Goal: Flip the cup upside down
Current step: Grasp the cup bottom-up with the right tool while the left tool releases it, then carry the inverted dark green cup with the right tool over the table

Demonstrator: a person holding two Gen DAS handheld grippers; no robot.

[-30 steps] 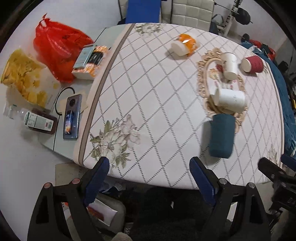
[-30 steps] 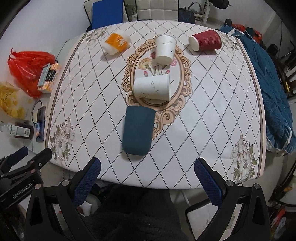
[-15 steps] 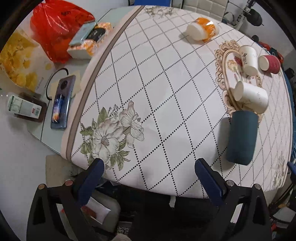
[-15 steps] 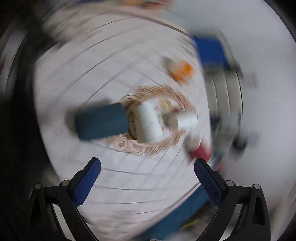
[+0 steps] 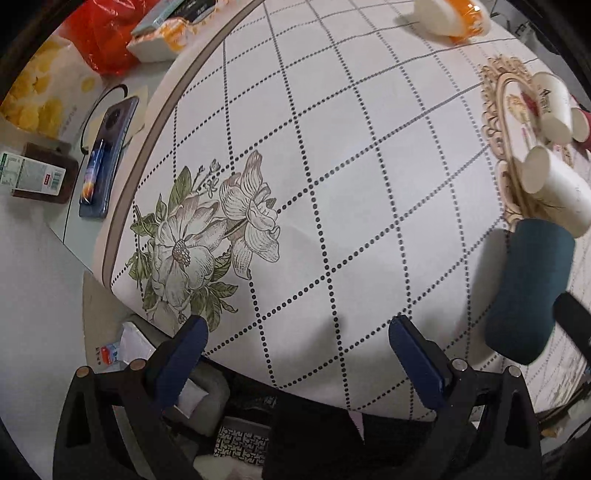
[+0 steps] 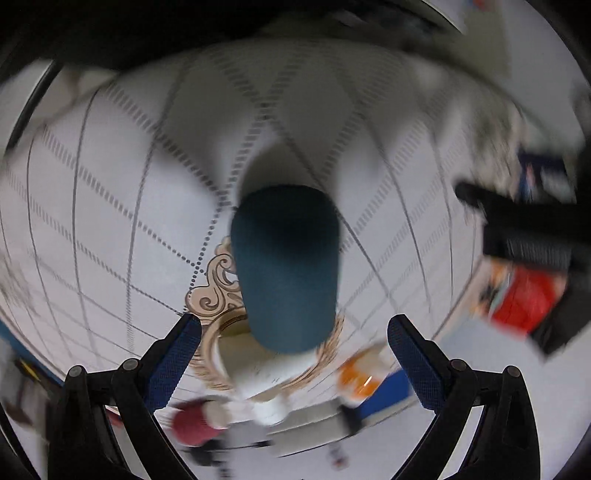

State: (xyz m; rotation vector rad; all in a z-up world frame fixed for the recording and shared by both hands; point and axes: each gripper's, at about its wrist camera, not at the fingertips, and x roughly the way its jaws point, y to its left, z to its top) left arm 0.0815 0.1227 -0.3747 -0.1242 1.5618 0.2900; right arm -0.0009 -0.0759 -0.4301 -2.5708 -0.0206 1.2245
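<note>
A dark teal cup [image 5: 526, 291] lies on its side on the quilted white tablecloth [image 5: 332, 184], at the right of the left wrist view. My left gripper [image 5: 295, 332] is open and empty, low over the table's near edge, well left of the cup. In the blurred right wrist view the view is turned over and the teal cup [image 6: 286, 266] lies just ahead of my right gripper [image 6: 293, 332], which is open with nothing between its fingers. A dark part of the right gripper [image 5: 574, 317] shows beside the cup in the left wrist view.
Two white paper cups [image 5: 557, 188] [image 5: 554, 103], a dark red cup [image 5: 583, 125] and an orange-and-white cup [image 5: 454, 14] lie on their sides further back. A phone [image 5: 107, 155], a small box [image 5: 33, 173], a red bag [image 5: 103, 40] and a yellow bag [image 5: 40, 96] lie left of the cloth.
My right gripper has rolled over and dropped close to the teal cup, so its view is now inverted. My left gripper has come lower and nearer to the table.
</note>
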